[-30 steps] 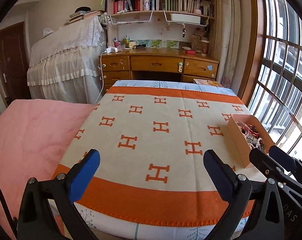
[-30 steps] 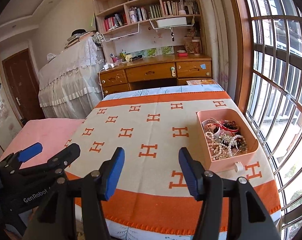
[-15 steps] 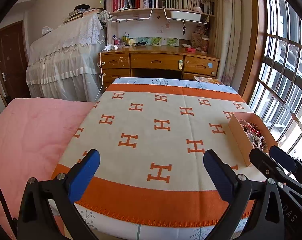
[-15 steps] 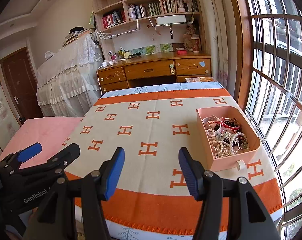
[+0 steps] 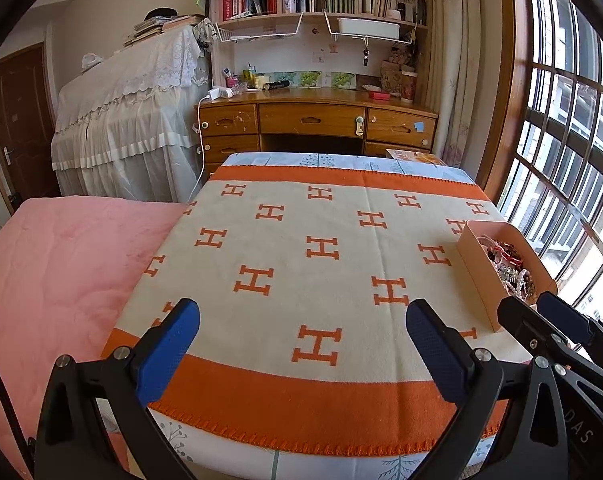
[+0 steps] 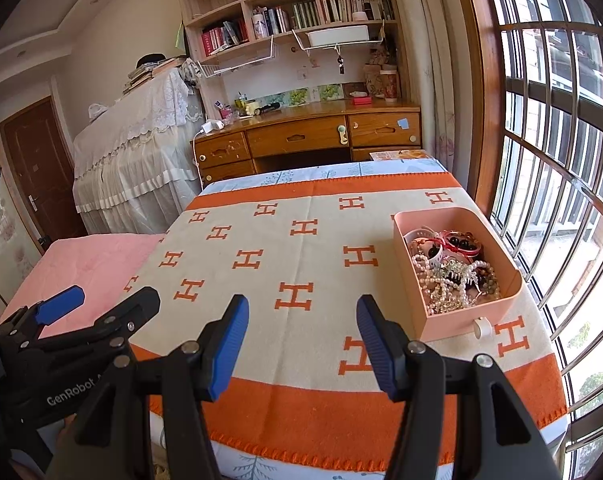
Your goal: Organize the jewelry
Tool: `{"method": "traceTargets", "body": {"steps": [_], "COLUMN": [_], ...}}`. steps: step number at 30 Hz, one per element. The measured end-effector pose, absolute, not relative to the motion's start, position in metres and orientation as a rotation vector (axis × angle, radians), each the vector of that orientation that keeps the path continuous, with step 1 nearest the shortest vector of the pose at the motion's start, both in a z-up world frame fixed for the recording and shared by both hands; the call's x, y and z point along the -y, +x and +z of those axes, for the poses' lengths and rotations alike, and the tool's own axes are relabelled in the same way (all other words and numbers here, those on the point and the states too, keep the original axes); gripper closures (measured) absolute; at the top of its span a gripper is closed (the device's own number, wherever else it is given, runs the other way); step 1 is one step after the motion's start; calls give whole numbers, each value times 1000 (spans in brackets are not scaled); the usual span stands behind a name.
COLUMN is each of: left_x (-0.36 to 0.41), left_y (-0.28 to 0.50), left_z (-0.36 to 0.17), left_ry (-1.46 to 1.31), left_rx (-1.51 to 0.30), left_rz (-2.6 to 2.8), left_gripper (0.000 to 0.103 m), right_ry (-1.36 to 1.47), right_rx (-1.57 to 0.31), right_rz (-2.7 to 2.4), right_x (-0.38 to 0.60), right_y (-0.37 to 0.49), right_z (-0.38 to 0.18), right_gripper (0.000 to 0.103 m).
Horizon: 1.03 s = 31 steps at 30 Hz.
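Jewelry (image 6: 449, 268) all heaped in pink box (image 6: 477, 320), tangled: pearl strands, dark bead bracelet, silver comb-like piece. Box sits on H-pattern blanket (image 6: 301, 264), right side nr window; nothing loose on blanket. Fits either gathered-up finish or unsorted pile awaiting sorting; can't tell which. Left gripper (image 5: 301, 340) jaws wide apart, holding nothing; right gripper (image 6: 301, 336) likewise, short of box. Writing: "GenRobot" on left gripper body, "DAS" on right.

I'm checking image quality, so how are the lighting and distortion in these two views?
Left wrist view: strong fisheye bending, window blown out at right, blanket evenly lit. Right wrist view: same curvature, bright window glare, pink box of jewelry sharp and clearly lit.
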<state>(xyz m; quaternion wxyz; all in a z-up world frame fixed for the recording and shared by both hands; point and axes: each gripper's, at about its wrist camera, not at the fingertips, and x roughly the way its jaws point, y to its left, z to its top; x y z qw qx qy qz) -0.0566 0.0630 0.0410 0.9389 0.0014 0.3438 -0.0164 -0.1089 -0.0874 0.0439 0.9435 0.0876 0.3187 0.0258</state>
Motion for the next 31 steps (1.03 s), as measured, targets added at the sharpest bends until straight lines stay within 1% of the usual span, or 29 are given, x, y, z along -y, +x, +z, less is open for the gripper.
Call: {"method": "traceTargets", "body": {"steps": [31], "left_x": [-63], "left_y": [-53], "left_z": [36], "left_ry": [13], "left_rx": [-703], "left_rz": [-34], "left_gripper": [1], "right_ry": [190], "right_rx": [-666], "right_rz": [44], "right_x": [85], "right_y": [-107], "right_z": [36], "right_gripper": [46]}}
